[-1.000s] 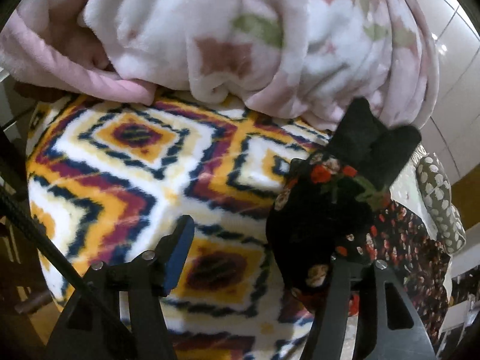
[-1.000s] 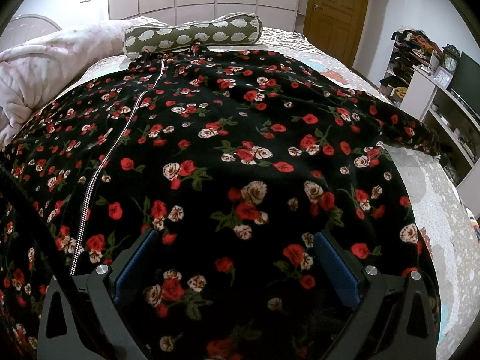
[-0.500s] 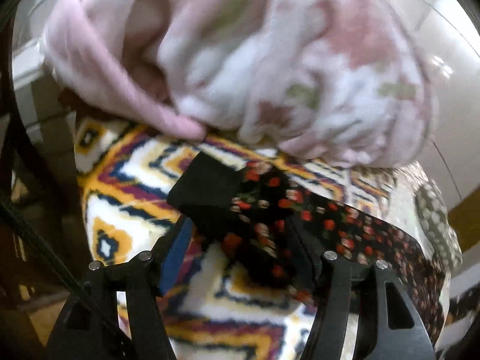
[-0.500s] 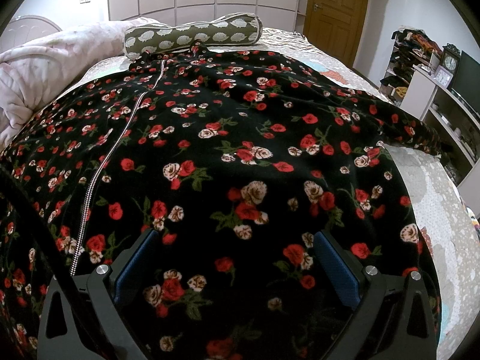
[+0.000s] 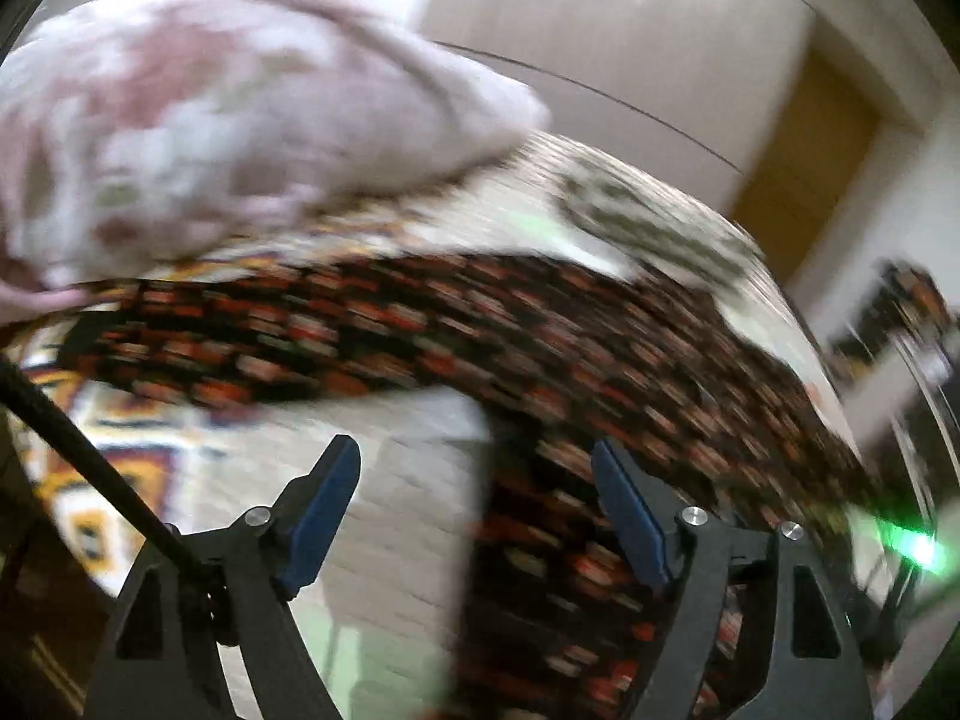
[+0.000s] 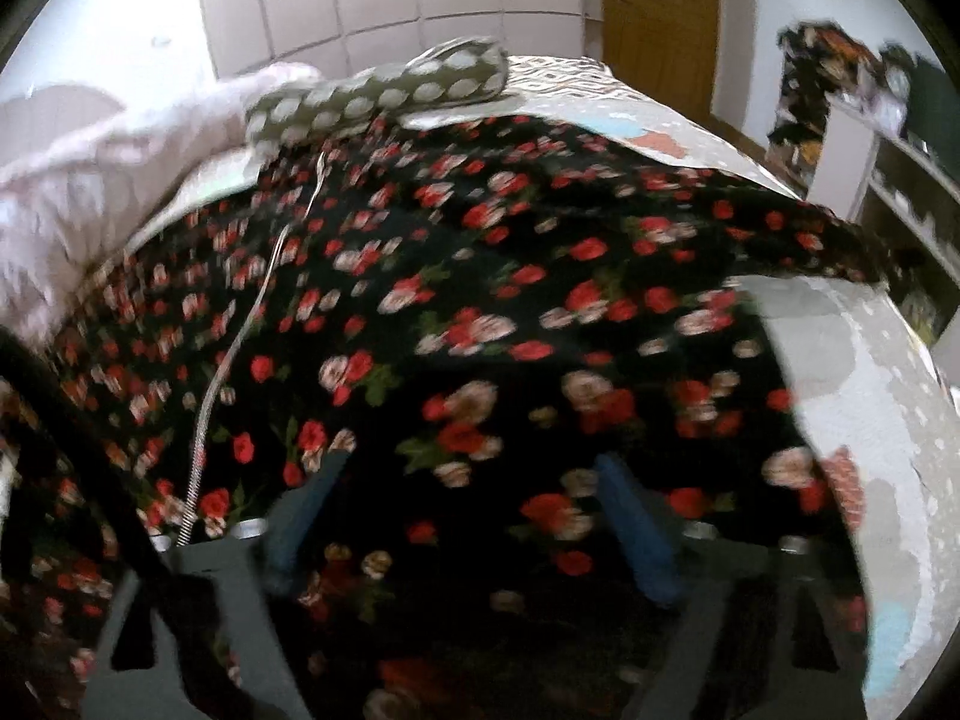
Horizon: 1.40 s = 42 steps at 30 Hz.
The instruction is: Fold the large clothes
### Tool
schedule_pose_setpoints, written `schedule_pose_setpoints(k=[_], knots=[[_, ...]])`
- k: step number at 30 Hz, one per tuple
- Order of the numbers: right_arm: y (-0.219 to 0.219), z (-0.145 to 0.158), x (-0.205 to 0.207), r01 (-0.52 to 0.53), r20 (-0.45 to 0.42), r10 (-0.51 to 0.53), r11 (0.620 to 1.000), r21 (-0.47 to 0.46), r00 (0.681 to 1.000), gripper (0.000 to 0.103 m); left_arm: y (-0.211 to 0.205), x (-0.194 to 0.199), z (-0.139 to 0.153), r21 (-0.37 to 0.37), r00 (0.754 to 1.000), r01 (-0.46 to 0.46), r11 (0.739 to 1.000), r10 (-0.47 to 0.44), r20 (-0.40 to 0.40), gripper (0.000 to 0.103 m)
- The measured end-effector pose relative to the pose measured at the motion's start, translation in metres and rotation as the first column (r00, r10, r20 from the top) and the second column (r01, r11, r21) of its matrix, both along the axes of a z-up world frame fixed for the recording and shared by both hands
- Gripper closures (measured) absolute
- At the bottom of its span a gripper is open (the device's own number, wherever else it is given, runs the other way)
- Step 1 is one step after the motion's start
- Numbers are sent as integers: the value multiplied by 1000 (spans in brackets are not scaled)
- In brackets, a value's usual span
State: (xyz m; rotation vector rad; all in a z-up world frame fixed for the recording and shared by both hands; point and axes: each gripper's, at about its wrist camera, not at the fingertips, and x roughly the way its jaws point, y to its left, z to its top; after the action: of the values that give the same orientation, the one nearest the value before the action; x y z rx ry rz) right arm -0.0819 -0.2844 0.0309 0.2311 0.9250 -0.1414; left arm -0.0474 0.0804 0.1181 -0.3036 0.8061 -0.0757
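A large black garment with red and white flowers and a zipper [image 6: 480, 312] lies spread over the bed. Its sleeve [image 5: 420, 336] stretches out flat to the left in the blurred left wrist view. My left gripper [image 5: 477, 468] is open and empty above the bedcover beside the garment's edge. My right gripper [image 6: 468, 480] is open, with its blue pads apart just over the garment's lower part; the view is blurred.
A pink and white fleece blanket [image 5: 210, 120] is heaped at the bed's left side. A grey dotted pillow [image 6: 384, 96] lies at the head of the bed. A patterned bedcover [image 5: 114, 456] shows under the sleeve. A shelf unit [image 6: 888, 138] and a wooden door [image 6: 654, 18] stand at the right.
My left gripper let go of the sleeve cuff, which now lies stretched out flat, and swung right. My right gripper, still before, has begun moving over the garment.
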Motion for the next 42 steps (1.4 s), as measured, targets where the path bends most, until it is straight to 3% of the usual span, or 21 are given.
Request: schedule_pose_setpoints(k=[4, 7, 10, 14, 18, 21, 23, 27, 29, 30, 31, 34, 38, 42], knots=[[-76, 18, -10, 113, 35, -119, 984, 141, 992, 26, -57, -9, -18, 49, 990, 139, 989, -137, -26, 24], [-149, 10, -17, 258, 43, -268, 951, 171, 962, 26, -91, -16, -35, 108, 979, 200, 974, -196, -46, 24], [-228, -6, -24, 420, 41, -441, 877, 235, 897, 26, -108, -18, -51, 131, 971, 236, 963, -229, -66, 23], [-331, -16, -34, 502, 84, -612, 713, 489, 787, 26, -123, -14, -75, 148, 964, 262, 954, -251, -88, 19], [-371, -24, -4, 551, 4, -653, 644, 531, 758, 26, -126, -3, -98, 152, 963, 251, 956, -231, -138, 19], [-392, -41, 18, 590, -77, -675, 578, 564, 734, 26, -130, -3, -107, 207, 966, 251, 946, -230, -118, 16], [-388, -51, 36, 622, -126, -681, 557, 551, 722, 26, -132, -4, -109, 228, 966, 253, 940, -234, -108, 12], [-387, -54, 53, 648, -108, -704, 568, 508, 702, 27, -135, -3, -113, 246, 968, 250, 937, -232, -101, 9], [-392, -54, 56, 647, -89, -710, 573, 503, 698, 49, -135, -4, -112, 245, 967, 252, 936, -235, -99, 8], [-391, -56, 58, 642, -88, -705, 577, 505, 703, 75, -135, -3, -112, 246, 967, 252, 936, -236, -96, 8], [-395, -59, 58, 636, -88, -701, 576, 514, 707, 92, -137, -3, -112, 248, 967, 252, 935, -236, -93, 8], [-398, -59, 54, 625, -72, -701, 580, 523, 710, 93, -136, -2, -113, 248, 967, 253, 935, -238, -88, 7], [-382, -35, 50, 635, -25, -694, 642, 430, 720, 93, -135, -2, -114, 245, 968, 252, 936, -239, -80, 7], [-350, 5, 61, 630, 52, -664, 729, 265, 746, 94, -133, -3, -115, 237, 968, 252, 938, -242, -70, 7]])
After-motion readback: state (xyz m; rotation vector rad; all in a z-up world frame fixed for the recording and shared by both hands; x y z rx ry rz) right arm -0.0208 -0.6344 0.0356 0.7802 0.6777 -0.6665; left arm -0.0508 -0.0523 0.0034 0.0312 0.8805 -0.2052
